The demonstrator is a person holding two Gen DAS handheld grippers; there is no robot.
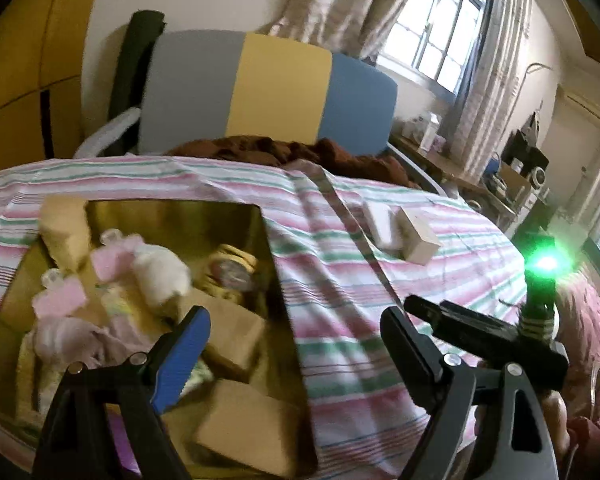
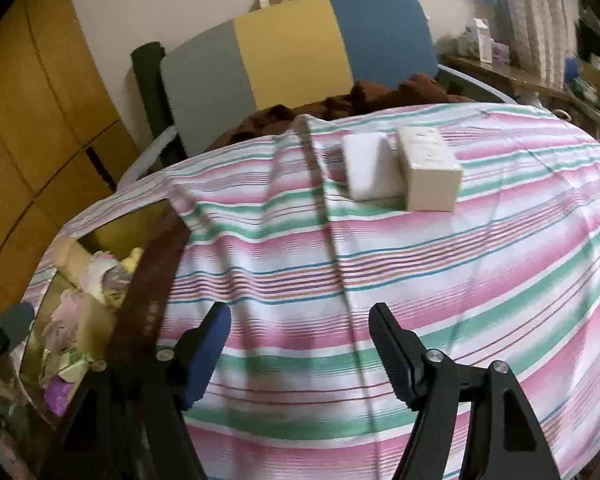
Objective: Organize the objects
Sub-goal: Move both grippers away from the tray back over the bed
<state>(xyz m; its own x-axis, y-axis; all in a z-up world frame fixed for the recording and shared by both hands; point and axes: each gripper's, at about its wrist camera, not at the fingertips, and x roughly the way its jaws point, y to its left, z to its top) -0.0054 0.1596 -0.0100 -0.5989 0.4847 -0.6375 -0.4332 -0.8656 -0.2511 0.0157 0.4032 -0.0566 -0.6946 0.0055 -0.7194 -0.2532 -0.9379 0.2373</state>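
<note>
A gold-walled storage box [image 1: 268, 248] sits on the striped bed sheet [image 1: 380, 320] at the left, holding brown cartons [image 1: 244, 440], pink clips [image 1: 60, 300], a white soft item [image 1: 160, 276] and a round tin [image 1: 228, 272]. My left gripper [image 1: 296, 344] is open and empty over the box's right edge. A white box [image 2: 366, 168] and a cream box [image 2: 428, 168] lie side by side on the sheet, far ahead of my right gripper [image 2: 300, 340], which is open and empty. The right gripper also shows in the left wrist view [image 1: 480, 332], with a green light.
A grey, yellow and blue headboard [image 2: 292, 48] stands behind a brown blanket [image 2: 340, 108]. A yellow wardrobe [image 2: 28, 120] is at the left. A cluttered shelf [image 1: 500, 176] and curtained windows are at the right.
</note>
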